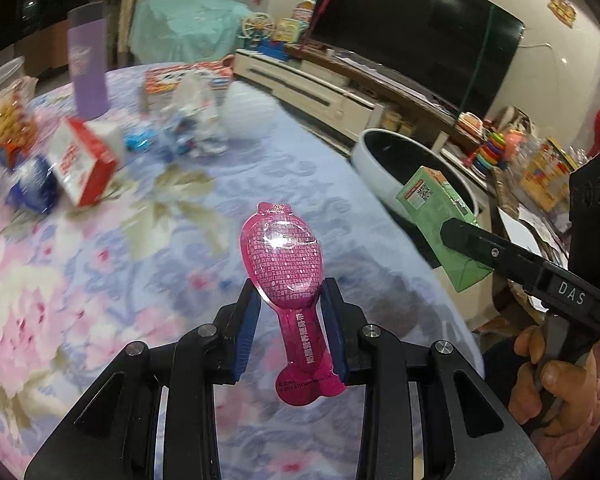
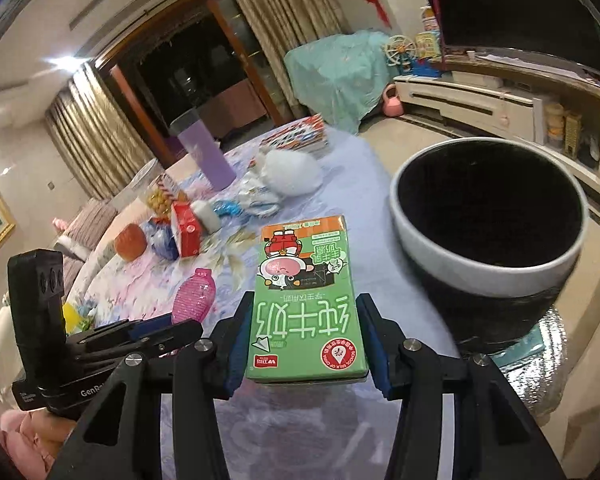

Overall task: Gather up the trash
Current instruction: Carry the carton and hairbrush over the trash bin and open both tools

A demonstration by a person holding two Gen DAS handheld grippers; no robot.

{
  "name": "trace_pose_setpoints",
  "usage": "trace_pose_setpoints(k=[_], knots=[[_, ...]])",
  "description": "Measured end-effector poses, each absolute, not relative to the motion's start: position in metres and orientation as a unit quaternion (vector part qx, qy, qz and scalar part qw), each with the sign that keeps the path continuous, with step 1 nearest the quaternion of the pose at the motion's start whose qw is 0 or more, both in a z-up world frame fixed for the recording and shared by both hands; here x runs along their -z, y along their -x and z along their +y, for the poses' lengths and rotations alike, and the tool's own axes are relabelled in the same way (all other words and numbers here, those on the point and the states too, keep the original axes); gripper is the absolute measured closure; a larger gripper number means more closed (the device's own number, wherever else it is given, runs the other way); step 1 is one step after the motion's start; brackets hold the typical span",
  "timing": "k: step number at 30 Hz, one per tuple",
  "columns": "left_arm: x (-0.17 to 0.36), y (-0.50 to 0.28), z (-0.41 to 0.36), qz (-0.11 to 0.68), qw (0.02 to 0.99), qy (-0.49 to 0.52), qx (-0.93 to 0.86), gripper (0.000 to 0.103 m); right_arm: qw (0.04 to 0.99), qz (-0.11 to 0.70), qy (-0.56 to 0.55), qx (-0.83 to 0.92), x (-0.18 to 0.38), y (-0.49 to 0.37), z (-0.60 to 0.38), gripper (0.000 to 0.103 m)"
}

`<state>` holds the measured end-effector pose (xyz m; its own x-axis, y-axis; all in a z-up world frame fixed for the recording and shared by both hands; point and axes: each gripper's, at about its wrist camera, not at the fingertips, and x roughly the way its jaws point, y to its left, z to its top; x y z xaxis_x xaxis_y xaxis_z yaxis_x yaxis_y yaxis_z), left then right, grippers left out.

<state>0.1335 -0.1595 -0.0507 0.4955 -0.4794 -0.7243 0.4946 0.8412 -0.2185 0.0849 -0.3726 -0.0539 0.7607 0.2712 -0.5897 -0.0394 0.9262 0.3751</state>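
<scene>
My left gripper is shut on a flat pink bottle-shaped plastic wrapper, held above the floral tablecloth. My right gripper is shut on a green milk carton, lifted off the table. The carton and the right gripper's finger show at the right of the left wrist view. The pink wrapper and the left gripper show at the left of the right wrist view. A round bin with a white rim and dark inside stands just right of the carton, beside the table; it is also the bin behind the carton.
More litter lies at the table's far side: a red-and-white carton, blue wrappers, crumpled plastic, a white bag, a purple tumbler and a snack jar. A TV and low cabinet stand beyond.
</scene>
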Motion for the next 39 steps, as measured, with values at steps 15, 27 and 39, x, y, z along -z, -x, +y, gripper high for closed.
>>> trace_pose_setpoints(k=[15,27,39], knots=[[0.02,-0.14,-0.226,0.39,0.858,-0.038,0.331,0.073,0.929,0.303,-0.208,-0.039,0.039,-0.076,-0.44,0.053],[0.006,-0.16,-0.273,0.377,0.854,-0.053,0.355,0.073,0.929,0.296,-0.22,-0.012,0.034,-0.088,-0.483,0.053],[0.007,-0.178,-0.316,0.376,0.846,-0.079,0.371,0.073,0.93,0.296,-0.219,0.008,0.029,-0.109,-0.511,0.053]])
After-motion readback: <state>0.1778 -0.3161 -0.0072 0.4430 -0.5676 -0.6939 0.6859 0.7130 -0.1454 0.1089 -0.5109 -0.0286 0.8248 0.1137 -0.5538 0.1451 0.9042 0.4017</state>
